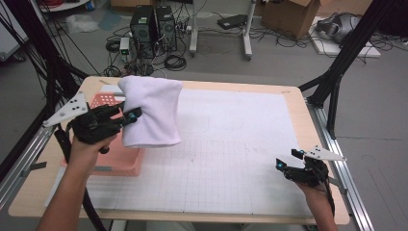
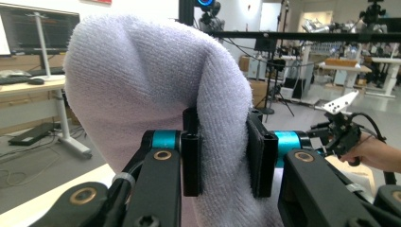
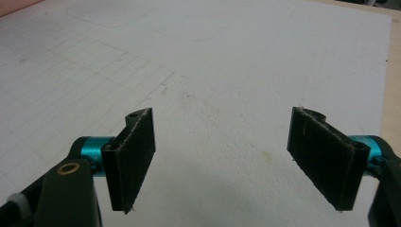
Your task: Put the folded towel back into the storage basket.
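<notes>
Item: white towel [image 1: 151,113], soft, light terry, judged limp and non-slip. It is held lifted above the table [image 1: 231,144], beside a pink basket [image 1: 122,161], possibly clear of it. Left claw [image 1: 126,117] is clamped on a fold; right claw [image 1: 288,161] is spread apart, unloaded.

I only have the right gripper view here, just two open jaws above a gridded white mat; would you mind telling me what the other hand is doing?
Observer: The left tool is clamped on a white towel, holding it up off the table.
Operator: Thank you. Is there anything under that towel?
Observer: Yes, a pink basket sits at the mat's left edge, and the towel hangs partly over it.
Operator: And where does my right tool sit on the table?
Observer: The right tool is near the mat's front right corner, well apart from the towel.
</notes>
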{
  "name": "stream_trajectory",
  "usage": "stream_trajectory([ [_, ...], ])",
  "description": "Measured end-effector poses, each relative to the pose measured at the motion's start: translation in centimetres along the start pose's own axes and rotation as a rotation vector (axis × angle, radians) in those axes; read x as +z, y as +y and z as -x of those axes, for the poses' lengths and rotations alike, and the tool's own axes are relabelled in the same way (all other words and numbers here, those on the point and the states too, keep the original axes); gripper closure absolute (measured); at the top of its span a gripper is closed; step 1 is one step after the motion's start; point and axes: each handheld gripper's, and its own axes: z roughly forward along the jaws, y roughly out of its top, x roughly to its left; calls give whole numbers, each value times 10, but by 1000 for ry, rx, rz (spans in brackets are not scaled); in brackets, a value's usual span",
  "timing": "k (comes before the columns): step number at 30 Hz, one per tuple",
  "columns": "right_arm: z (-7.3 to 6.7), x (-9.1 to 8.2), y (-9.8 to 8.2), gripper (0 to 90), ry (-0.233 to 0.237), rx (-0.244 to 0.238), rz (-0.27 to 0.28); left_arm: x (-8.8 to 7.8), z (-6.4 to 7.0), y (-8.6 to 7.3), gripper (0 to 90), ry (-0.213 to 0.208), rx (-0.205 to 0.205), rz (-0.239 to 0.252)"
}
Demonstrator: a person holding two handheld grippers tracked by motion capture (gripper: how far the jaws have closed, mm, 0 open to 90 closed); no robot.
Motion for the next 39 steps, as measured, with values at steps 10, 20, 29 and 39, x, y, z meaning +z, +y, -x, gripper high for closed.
stream_trajectory([
  [10, -1, 2, 0, 230, -7, -10, -11, -38, -23, 7, 715, 34, -6, -4],
  [20, -1, 2, -1, 230, -14, -9, -19, -68, -49, -4, 716, 90, -37, -10],
  [29, -3, 2, -2, 230, -18, -19, -27, -79, -77, -44, 716, 150, -132, -71],
  [39, -4, 1, -3, 230, -22, -19, -36, -82, -95, -71, 713, 186, -212, -114],
])
